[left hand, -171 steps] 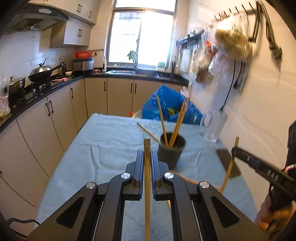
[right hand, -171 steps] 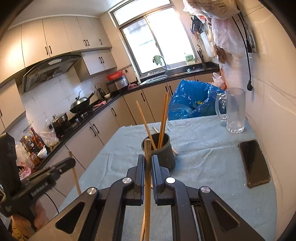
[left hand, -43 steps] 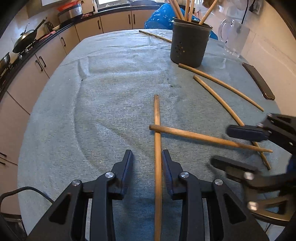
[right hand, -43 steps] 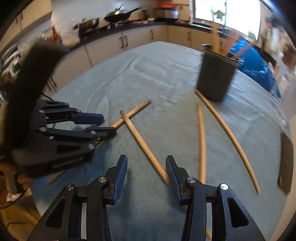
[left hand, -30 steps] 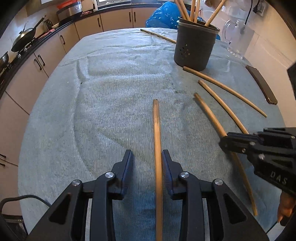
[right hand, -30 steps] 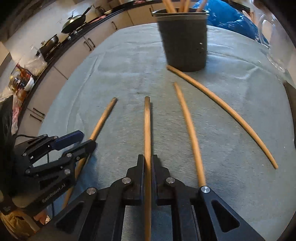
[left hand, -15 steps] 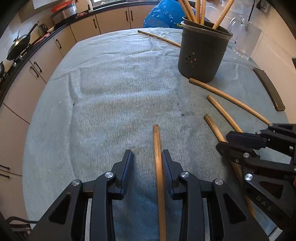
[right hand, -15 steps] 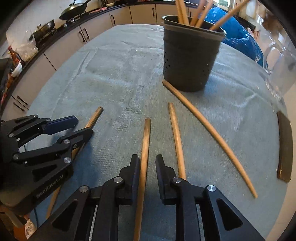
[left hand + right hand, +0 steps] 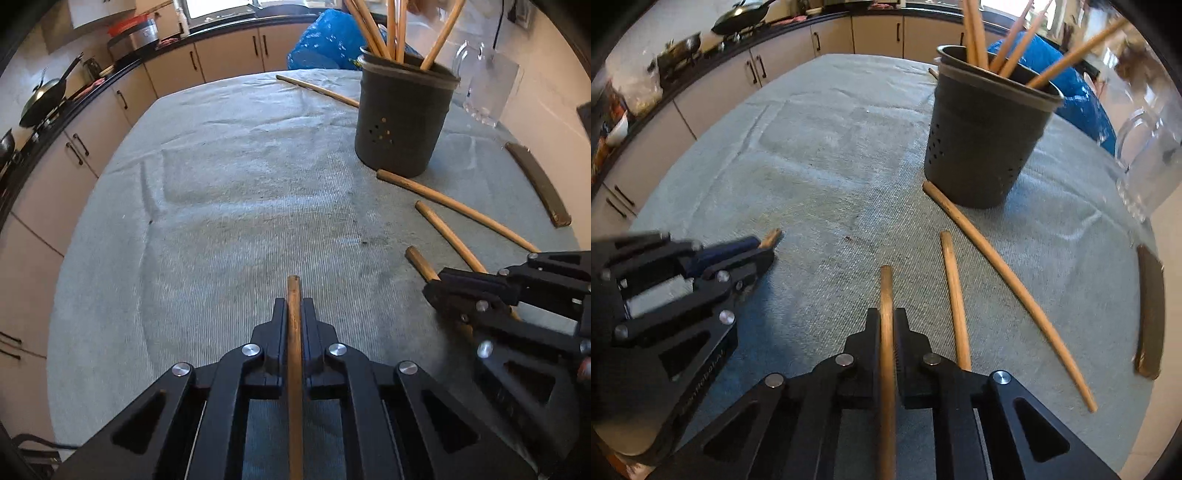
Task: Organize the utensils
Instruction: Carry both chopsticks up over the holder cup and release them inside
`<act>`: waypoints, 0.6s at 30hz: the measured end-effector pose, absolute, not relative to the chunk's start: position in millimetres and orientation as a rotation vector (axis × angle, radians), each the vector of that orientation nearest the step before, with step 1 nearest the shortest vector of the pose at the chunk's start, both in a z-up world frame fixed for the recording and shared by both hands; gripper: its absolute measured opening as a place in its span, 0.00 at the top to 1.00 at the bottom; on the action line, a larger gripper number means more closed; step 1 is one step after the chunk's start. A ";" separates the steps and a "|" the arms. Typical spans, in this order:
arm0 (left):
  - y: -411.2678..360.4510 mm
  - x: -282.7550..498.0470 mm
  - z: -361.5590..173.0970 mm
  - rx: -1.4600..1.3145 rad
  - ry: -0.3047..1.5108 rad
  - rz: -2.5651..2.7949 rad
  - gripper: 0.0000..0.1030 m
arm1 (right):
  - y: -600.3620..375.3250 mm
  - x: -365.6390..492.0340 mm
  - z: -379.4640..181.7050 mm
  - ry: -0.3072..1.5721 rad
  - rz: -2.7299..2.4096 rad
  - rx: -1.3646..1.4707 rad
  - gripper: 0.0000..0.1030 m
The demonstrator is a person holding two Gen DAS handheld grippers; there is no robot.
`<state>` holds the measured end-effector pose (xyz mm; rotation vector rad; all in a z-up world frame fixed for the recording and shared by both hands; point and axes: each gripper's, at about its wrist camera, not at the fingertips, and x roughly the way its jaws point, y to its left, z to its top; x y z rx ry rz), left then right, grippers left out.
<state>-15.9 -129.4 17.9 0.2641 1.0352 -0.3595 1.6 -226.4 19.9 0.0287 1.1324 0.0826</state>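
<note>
**Wooden sticks and holder**

Dark perforated holder (image 9: 986, 147): upright on the cloth, several sticks standing inside. Two loose sticks (image 9: 955, 299) (image 9: 1004, 273) lie flat near its base. One stick (image 9: 294, 325) clamped in each gripper.

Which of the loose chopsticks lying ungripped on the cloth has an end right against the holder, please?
The longest chopstick: its thick end sits against the base of the holder, while the shorter chopstick beside it stops well short.

Landmark: holder (image 9: 986, 147) on the table (image 9: 240, 177), sticks (image 9: 1008, 51) standing in it. Long stick (image 9: 1004, 280) touches its base in front; shorter stick (image 9: 955, 299) just left of that. Mug (image 9: 487, 85) right of the holder, phone (image 9: 539, 182) front-right, one stick (image 9: 317, 90) behind-left.
</note>
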 end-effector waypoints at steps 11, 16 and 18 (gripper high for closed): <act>-103.8 -56.2 69.2 0.105 0.919 -0.418 0.94 | -247.1 -48.0 52.5 0.952 0.118 0.203 0.93; -102.4 -78.5 91.6 0.052 0.869 -0.467 0.94 | -257.1 -64.2 68.5 0.882 0.126 0.245 0.93; -103.0 -86.5 100.5 0.036 0.847 -0.480 0.94 | -258.1 -74.1 77.8 0.854 0.125 0.258 0.93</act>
